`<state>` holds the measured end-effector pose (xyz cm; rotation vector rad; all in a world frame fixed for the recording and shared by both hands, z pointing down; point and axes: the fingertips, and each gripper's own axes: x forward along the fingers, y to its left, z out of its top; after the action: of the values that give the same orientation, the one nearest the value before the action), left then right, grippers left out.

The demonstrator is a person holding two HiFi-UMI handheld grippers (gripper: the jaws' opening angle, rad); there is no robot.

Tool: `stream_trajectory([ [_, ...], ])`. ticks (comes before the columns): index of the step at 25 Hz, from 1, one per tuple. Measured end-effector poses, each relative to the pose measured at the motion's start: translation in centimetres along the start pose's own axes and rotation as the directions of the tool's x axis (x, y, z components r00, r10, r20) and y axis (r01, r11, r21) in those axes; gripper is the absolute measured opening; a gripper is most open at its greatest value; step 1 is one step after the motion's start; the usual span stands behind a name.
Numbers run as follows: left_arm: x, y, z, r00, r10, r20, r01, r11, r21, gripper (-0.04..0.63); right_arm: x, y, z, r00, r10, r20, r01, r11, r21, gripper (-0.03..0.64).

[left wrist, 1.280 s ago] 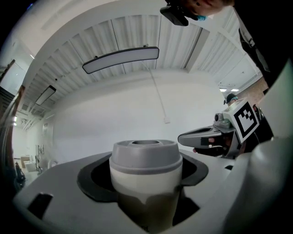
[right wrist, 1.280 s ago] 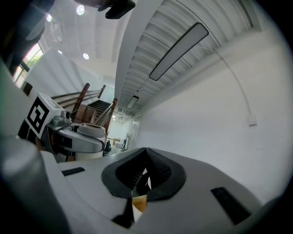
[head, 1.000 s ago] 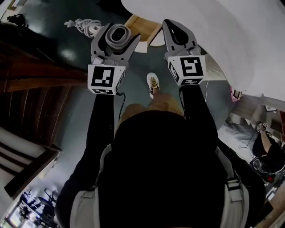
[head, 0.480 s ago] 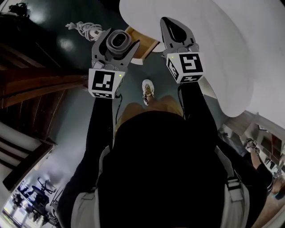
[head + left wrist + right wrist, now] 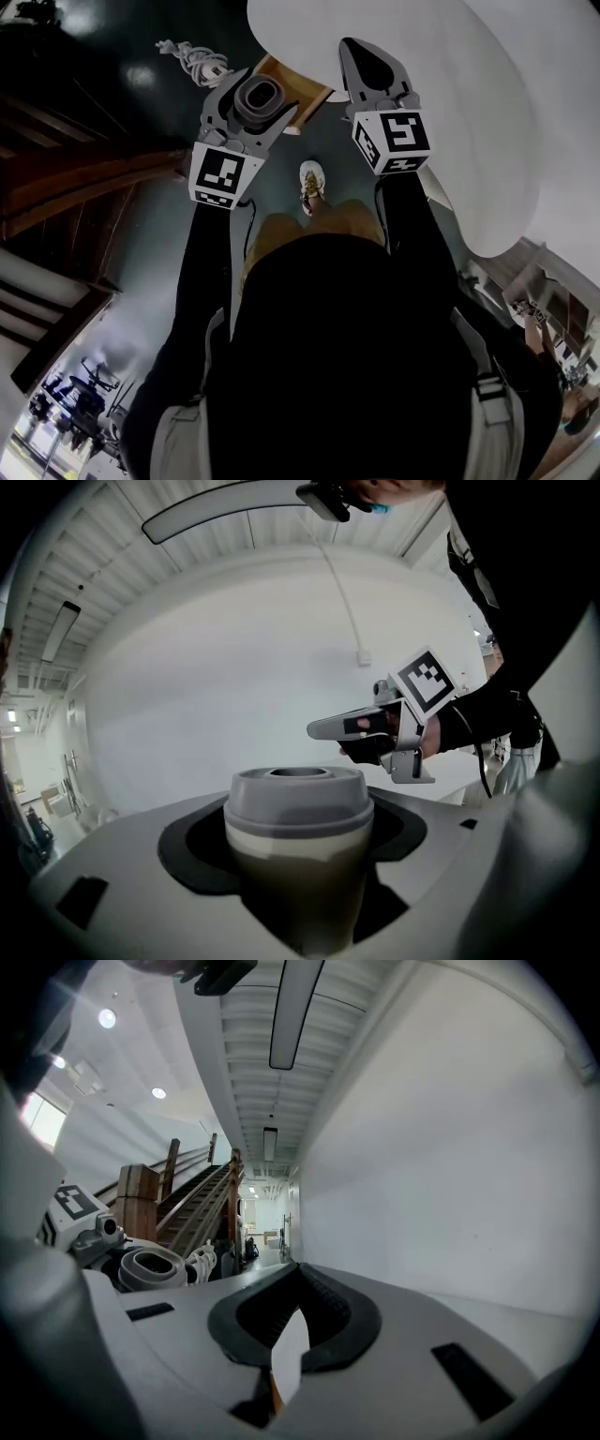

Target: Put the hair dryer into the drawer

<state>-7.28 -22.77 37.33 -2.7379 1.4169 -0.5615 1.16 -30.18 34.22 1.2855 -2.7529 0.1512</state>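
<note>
The white round bench (image 5: 450, 112) fills the far side, with the dark floor (image 5: 141, 103) below. Tucked under the bench's near-left edge is an open wooden box that I take to be the drawer (image 5: 298, 92). The hair dryer (image 5: 298, 808) is up in the air short of it, its round grey barrel clamped between the left gripper's (image 5: 253, 94) fingers (image 5: 112, 874). The shell looks like smooth hard plastic, so I'd expect it to be stiff, fairly light and prone to twisting in a pinch. A hold across the barrel seems sound, though its handle isn't visible. The right gripper (image 5: 364, 64) hangs beside it, fingers (image 5: 394, 1354) closed together on nothing. A white cable bundle (image 5: 195, 62) lies on the floor.
</note>
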Motion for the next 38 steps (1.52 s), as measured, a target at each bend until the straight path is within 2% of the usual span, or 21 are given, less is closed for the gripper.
stream_trajectory([
  [10, 2.3, -2.0, -5.4, 0.986, -0.113, -0.120, 0.107, 0.993, -0.057, 0.370, 0.6, -1.2, -2.3, 0.999, 0.004, -0.044, -0.003, 1.000, 0.029, 0.025],
  [15, 3.3, -3.0, -8.5, 0.961, -0.200, -0.193, 0.188, 0.979, -0.079, 0.370, 0.8, -1.5, -3.0, 0.998, 0.007, -0.063, -0.005, 0.999, 0.032, 0.025],
  [23, 4.9, -4.1, -13.1, 0.917, -0.265, -0.297, 0.228, 0.961, -0.153, 0.370, 0.8, -2.3, -4.9, 0.994, 0.007, -0.107, -0.003, 0.999, 0.036, 0.025],
  [25, 5.3, -4.4, -14.3, 0.899, -0.291, -0.327, 0.250, 0.954, -0.164, 0.370, 0.8, -2.8, -5.0, 0.994, 0.003, -0.112, 0.001, 0.999, 0.034, 0.025],
  [29, 6.1, -5.1, -17.2, 0.840, -0.367, -0.400, 0.305, 0.929, -0.212, 0.370, 0.7, -3.5, -5.6, 0.992, -0.009, -0.129, 0.013, 0.999, 0.029, 0.025],
  [34, 6.9, -6.2, -19.2, 0.782, -0.445, -0.437, 0.369, 0.895, -0.251, 0.370, 0.4, -4.1, -6.2, 0.988, -0.020, -0.150, 0.021, 1.000, 0.010, 0.025],
  [38, 7.3, -6.9, -20.8, 0.721, -0.493, -0.487, 0.411, 0.870, -0.273, 0.370, 0.1, -4.5, -6.8, 0.986, -0.030, -0.166, 0.032, 0.999, 0.007, 0.025],
])
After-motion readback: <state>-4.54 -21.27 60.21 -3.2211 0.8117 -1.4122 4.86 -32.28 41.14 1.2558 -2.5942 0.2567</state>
